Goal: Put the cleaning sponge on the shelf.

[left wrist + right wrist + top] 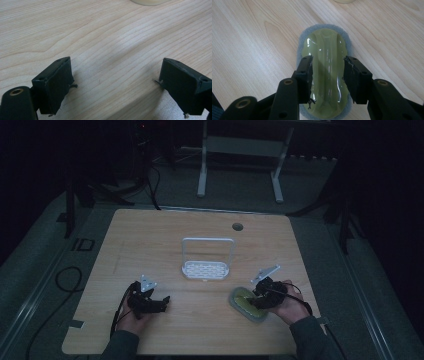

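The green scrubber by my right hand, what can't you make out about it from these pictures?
- Scrubber, right gripper view: near end cut off by the bottom edge; flanks hidden behind the jaws, so contact is unclear.
- Scrubber, high view: dim and small, partly covered by the right gripper.
- Its grey pad: underside hidden against the table.

We see a dim room, its far end almost black, where a light wooden worktop (150, 245) with rounded corners and a round cable hole (237, 226) stands on grey carpet (40, 270). Beyond it stands a white metal frame (240, 150) on two feet, with dark stand legs (345, 215) at either side. A black cable (65, 280) loops over the carpet on the left.
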`<state>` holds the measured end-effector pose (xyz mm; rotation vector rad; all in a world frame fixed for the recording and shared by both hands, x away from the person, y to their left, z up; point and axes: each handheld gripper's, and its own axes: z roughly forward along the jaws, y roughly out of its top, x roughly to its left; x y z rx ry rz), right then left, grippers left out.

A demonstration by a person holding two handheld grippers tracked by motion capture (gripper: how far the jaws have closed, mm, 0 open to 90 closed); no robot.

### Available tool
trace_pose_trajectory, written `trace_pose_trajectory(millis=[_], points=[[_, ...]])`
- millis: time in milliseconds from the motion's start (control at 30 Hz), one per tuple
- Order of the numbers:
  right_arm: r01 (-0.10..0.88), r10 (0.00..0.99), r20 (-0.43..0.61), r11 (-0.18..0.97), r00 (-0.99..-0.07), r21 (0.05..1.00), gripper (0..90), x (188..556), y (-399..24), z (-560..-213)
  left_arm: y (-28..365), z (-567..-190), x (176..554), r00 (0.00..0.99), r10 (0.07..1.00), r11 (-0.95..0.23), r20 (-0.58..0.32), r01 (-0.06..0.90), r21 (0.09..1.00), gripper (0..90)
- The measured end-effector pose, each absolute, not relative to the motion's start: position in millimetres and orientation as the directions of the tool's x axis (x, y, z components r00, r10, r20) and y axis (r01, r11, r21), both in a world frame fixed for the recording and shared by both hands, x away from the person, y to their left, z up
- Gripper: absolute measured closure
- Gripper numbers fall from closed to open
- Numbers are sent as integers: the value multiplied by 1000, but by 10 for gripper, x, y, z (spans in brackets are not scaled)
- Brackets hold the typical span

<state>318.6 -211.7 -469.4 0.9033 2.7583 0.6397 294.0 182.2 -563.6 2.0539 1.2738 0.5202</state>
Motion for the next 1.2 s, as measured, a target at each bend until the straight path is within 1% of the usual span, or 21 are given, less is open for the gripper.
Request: trace_pose_trajectory(millis=[633,867,967,1200], points=[[557,584,35,752,-811,353,573,3345,-2045,-4685,1821,-5637,2940,446,895,-308,-9,633,710,116],[562,579,38,771,-814,298,570,3379,-2001,-4700,1821,-5637,2939,446,895,-308,-9,633,710,116],[567,583,39,770,-812,291,570,3398,-1996,-4700,1823,-5636,2940,447,894,-311,-7,633,709,116],[566,577,38,784,-816,255,596,3439,-1963,-4684,1823,-5636,2940,448,894,-311,-7,633,709,116]])
